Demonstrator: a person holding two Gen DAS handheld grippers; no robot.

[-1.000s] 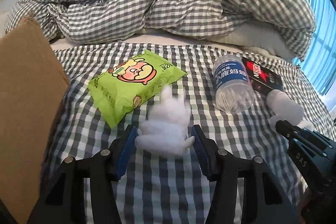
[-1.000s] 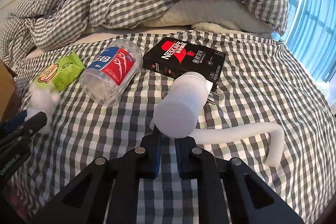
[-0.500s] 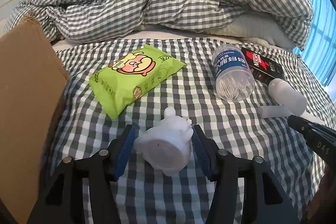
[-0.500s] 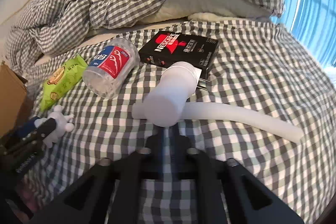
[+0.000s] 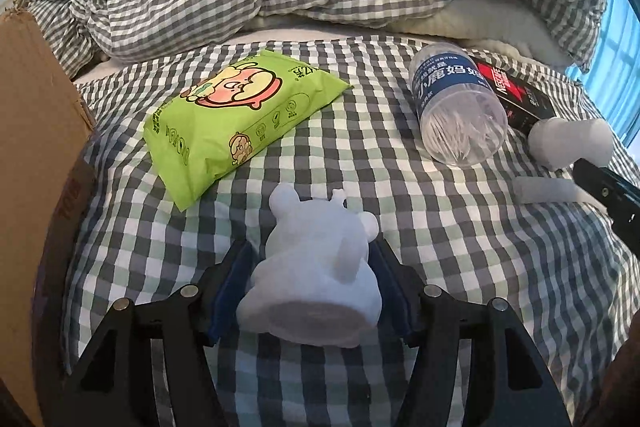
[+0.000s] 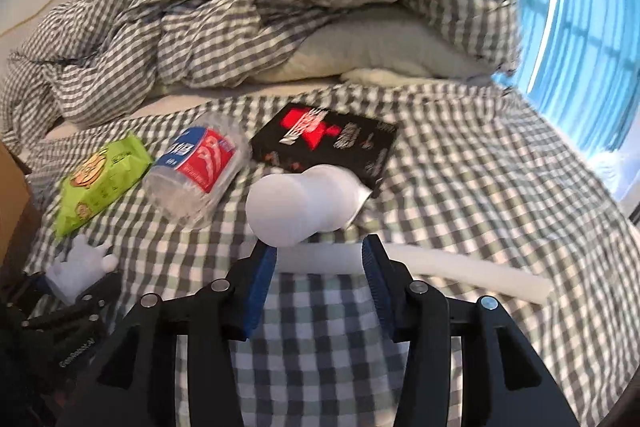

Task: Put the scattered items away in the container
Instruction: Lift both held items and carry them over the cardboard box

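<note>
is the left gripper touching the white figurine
Touching: the left wrist view shows the left gripper with both blue pads pressed against the white figurine.

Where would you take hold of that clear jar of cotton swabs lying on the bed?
Probably around the middle of the swab jar, across its labelled belly. It lies on its side on the checked sheet, so its round flanks are free. Come down from above with the tongs astride it; a push from the side would likely roll it. The black coffee box sits close on one side, so keep that finger tight in.
</note>
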